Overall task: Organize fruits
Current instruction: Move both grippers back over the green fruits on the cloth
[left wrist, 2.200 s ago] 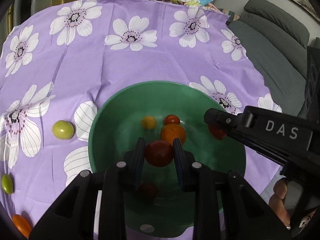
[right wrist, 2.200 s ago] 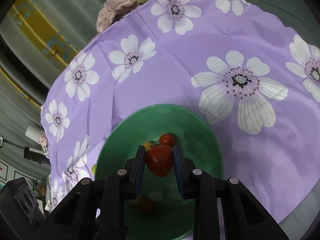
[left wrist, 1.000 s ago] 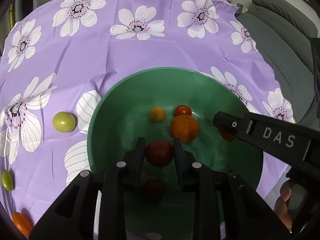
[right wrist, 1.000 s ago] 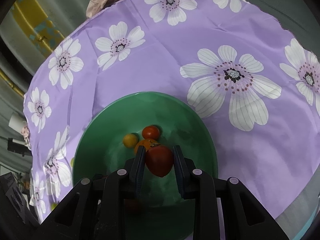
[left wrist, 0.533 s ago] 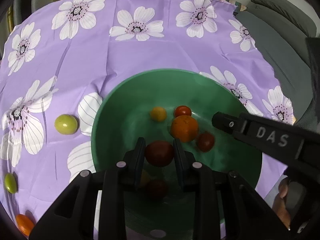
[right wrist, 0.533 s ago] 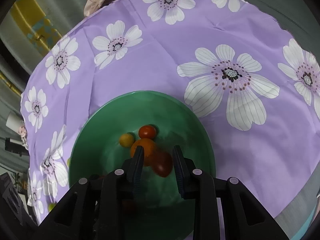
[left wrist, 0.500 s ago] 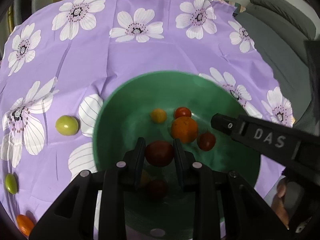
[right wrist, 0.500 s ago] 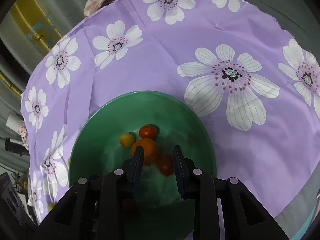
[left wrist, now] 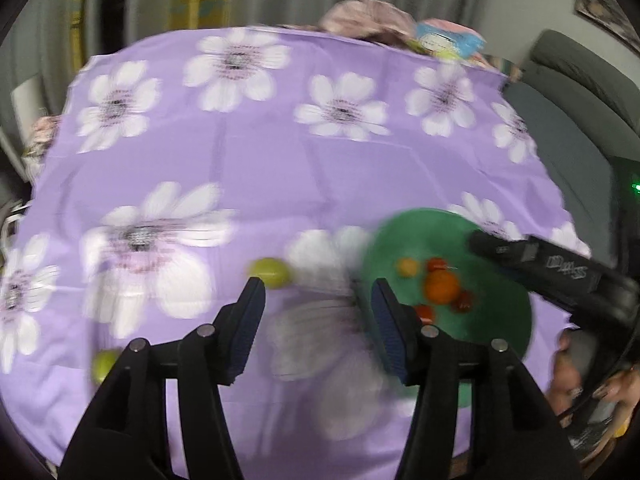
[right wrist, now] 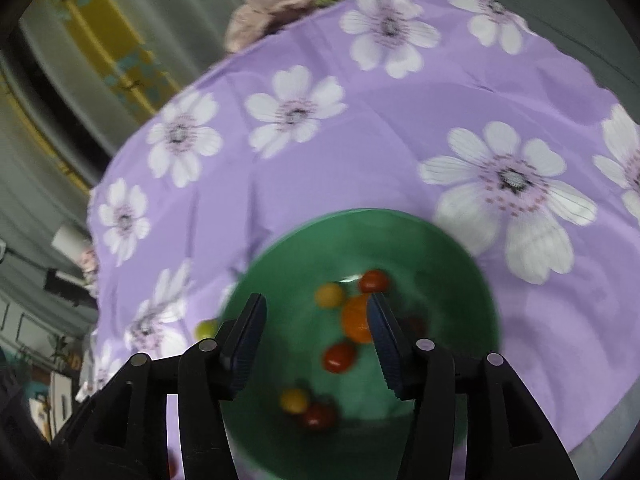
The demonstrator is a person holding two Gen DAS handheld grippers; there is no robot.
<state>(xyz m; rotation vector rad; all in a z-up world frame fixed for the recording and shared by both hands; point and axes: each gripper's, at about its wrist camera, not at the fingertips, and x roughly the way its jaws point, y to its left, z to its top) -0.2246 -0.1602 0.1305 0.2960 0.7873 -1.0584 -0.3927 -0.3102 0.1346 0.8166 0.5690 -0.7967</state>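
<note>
1. Purple flowered cloth covers the table, with a green bowl on it.
2. Left gripper is opening with nothing between its jaws, above the cloth beside the bowl, near a green fruit.
3. Right gripper is opening, empty, over the bowl, where the tomatoes and an orange lie.

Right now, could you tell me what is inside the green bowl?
The green bowl holds a large orange fruit, several small red tomatoes and two small yellow ones. The right gripper's fingers cover part of the bowl, so more could be hidden.
</note>
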